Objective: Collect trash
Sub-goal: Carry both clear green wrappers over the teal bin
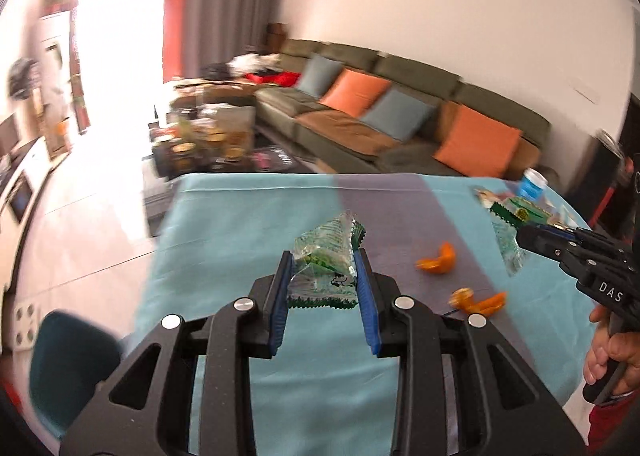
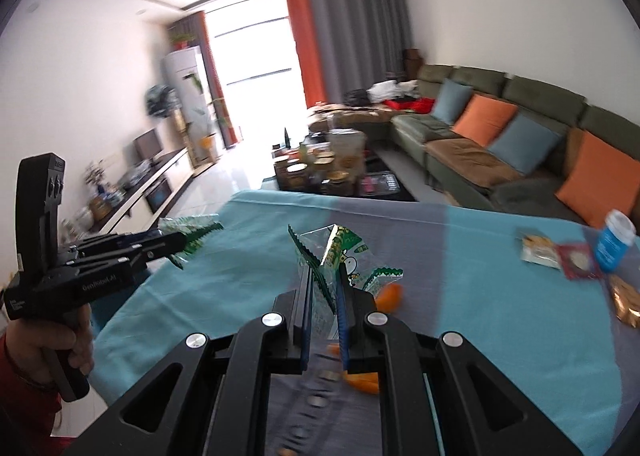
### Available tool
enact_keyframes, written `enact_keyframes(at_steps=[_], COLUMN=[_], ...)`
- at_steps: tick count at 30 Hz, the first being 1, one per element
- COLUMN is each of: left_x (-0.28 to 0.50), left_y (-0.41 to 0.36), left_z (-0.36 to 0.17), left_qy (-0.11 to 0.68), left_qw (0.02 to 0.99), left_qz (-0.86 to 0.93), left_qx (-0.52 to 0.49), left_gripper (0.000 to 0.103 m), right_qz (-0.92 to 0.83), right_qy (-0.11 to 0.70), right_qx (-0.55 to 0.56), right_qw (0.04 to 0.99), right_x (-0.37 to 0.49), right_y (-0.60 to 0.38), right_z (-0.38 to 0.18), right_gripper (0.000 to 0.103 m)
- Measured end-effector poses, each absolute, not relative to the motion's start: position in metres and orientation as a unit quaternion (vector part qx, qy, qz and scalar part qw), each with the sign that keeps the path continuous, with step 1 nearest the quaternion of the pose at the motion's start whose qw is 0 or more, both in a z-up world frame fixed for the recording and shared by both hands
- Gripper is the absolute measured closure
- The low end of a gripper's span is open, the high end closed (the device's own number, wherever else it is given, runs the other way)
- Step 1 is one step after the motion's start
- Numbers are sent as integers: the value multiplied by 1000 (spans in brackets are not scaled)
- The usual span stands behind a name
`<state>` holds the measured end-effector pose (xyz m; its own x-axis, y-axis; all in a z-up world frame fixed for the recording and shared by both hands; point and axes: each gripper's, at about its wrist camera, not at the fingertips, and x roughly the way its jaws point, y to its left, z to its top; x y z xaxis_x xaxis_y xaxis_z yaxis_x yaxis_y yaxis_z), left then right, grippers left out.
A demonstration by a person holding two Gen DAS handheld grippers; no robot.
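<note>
Left gripper (image 1: pixel 324 276): jaws narrowed onto a crumpled green-and-clear wrapper (image 1: pixel 326 256); the blue pads press its sides and the piece rides above the cloth.
Right gripper (image 2: pixel 324 296): nearly closed, pinching a second clear wrapper with green sawtooth edges (image 2: pixel 340 252), which stands up out of the jaws.
Trash left on the table: two bits of orange peel (image 1: pixel 438 258) on the grey stripe of the teal tablecloth (image 1: pixel 224 223), and farther off several snack packets (image 2: pixel 538 250) beside a blue-and-white cup (image 2: pixel 614 242).
Deciding relation: the peel lies just ahead of and below the right gripper, to the right of the left one, so the right hand (image 1: pixel 612 356) is nearer; both grippers are full, so I judge a drop-off comes first. No bin shows in either view.
Long axis: the nearer peel curves like a crescent, running roughly across the table; motion blur makes this uncertain.
Writing: "DAS" on the right gripper's body; "GenRobot.AI" on the left gripper's side, seen from the right wrist. Wrapper print shows a cartoon figure; its lettering is unreadable.
</note>
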<state>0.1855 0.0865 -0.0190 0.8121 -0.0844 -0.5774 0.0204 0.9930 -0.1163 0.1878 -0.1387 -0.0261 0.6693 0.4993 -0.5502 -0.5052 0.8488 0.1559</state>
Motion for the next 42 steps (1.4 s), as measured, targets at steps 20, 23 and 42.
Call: enact_keyframes(at_steps=[20, 23, 42], left_x=[22, 5, -7], left_y=[263, 283, 338], left_z=[-18, -23, -91], left_qy=[275, 277, 330], left_qw=[941, 935, 899], left_qz=[156, 175, 221], left_qx=[-125, -136, -184], left_gripper=[72, 72, 72], right_qz=[448, 466, 508], right_qy=[288, 293, 343], right_qx=[-119, -128, -195], right_qw=[838, 825, 766], right_x=[148, 143, 137], right_y=[74, 99, 213], right_z=[-5, -6, -50], right_gripper=[94, 94, 93])
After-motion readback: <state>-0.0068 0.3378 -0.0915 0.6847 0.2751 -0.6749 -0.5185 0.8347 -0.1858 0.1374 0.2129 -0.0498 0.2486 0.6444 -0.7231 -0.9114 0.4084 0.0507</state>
